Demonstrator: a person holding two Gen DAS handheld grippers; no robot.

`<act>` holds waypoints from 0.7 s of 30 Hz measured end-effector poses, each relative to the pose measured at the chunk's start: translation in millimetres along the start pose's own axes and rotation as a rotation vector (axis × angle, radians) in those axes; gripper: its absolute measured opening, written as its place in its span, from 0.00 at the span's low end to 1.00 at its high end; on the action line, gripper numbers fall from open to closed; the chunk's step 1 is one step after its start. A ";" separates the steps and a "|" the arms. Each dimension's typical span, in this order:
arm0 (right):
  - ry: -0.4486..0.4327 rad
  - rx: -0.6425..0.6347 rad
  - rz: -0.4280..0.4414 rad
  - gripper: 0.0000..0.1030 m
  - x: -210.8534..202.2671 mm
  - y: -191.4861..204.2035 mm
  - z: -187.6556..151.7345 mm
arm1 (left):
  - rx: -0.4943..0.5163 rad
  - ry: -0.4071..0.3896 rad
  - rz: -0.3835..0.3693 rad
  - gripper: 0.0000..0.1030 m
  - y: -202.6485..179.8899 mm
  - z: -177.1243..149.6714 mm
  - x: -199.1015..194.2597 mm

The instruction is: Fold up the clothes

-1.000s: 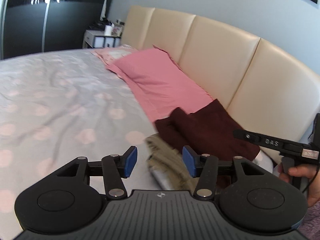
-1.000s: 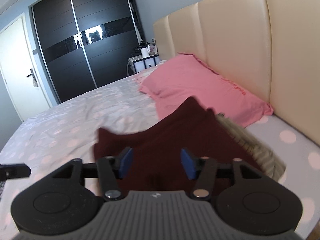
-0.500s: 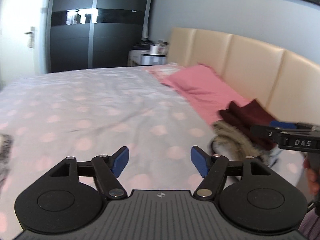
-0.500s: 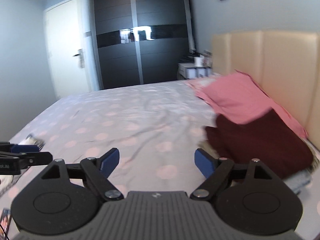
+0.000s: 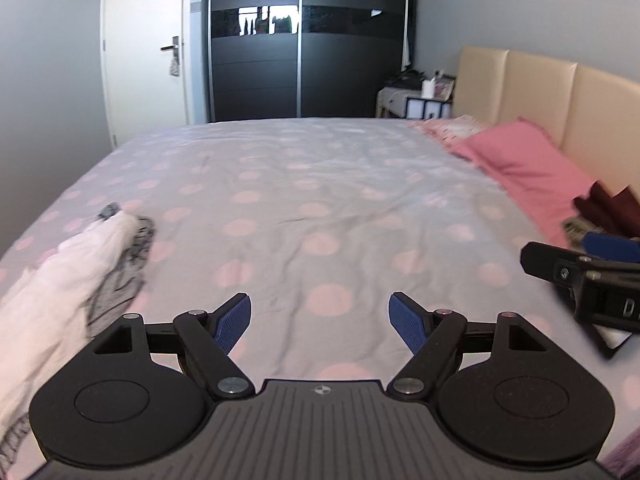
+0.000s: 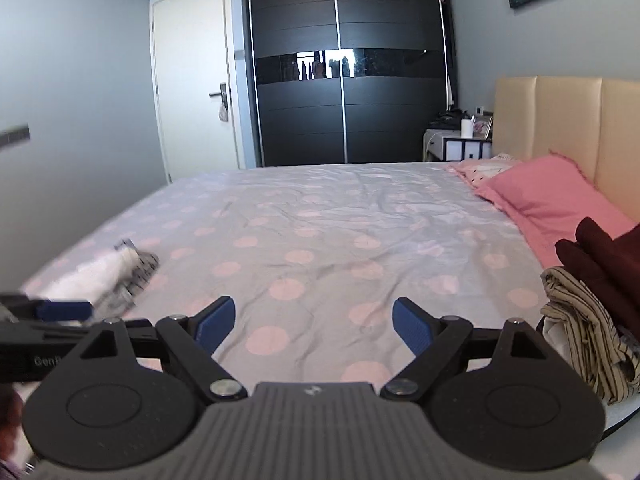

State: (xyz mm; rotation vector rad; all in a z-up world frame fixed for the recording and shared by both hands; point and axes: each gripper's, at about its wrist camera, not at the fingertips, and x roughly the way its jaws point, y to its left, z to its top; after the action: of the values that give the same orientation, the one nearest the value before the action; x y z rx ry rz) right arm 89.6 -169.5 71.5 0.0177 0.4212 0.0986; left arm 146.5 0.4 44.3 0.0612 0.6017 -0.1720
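A crumpled white and grey garment (image 5: 92, 264) lies on the left side of the bed (image 5: 320, 184); the right wrist view shows it too (image 6: 108, 276). At the right by the headboard sits a stack: a dark maroon garment (image 6: 600, 260) on a striped beige one (image 6: 588, 332). My left gripper (image 5: 320, 322) hovers over bare sheet, its jaws opening wide with nothing between them. My right gripper (image 6: 314, 326) is open and empty above the sheet, left of the stack. Each gripper shows at the edge of the other's view.
A pink pillow (image 6: 548, 200) lies along the cream headboard (image 6: 560, 120). Behind the bed stand a dark wardrobe (image 6: 344, 100), a white door (image 6: 192, 80) and a bedside table (image 6: 456, 144). A spotted grey sheet covers the bed between the garment and the stack.
Both grippers swung left away from the maroon and striped stack toward the middle of the bed, and their jaws spread wider. The white and grey garment came into view at the left.
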 end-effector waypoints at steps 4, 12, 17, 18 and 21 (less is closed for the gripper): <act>-0.012 -0.052 -0.033 0.85 19.5 22.3 -17.5 | -0.063 0.016 0.014 0.73 27.8 -13.0 5.7; 0.081 -0.103 0.049 0.85 68.9 56.6 -44.2 | -0.112 0.088 0.141 0.73 61.8 -40.7 26.0; 0.039 -0.171 0.055 0.85 75.5 69.4 -41.3 | -0.162 0.139 0.135 0.73 66.4 -41.5 35.5; 0.028 -0.184 0.055 0.85 74.8 69.7 -39.9 | -0.164 0.147 0.132 0.73 65.1 -41.9 36.8; 0.020 -0.178 0.049 0.86 75.0 66.0 -39.2 | -0.162 0.165 0.127 0.73 60.6 -41.9 43.0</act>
State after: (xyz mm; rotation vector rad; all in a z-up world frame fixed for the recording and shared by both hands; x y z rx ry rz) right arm 135.6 -96.5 7.6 -0.1485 0.4304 0.1845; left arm 168.8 58.4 -14.3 -0.0432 0.7725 0.0053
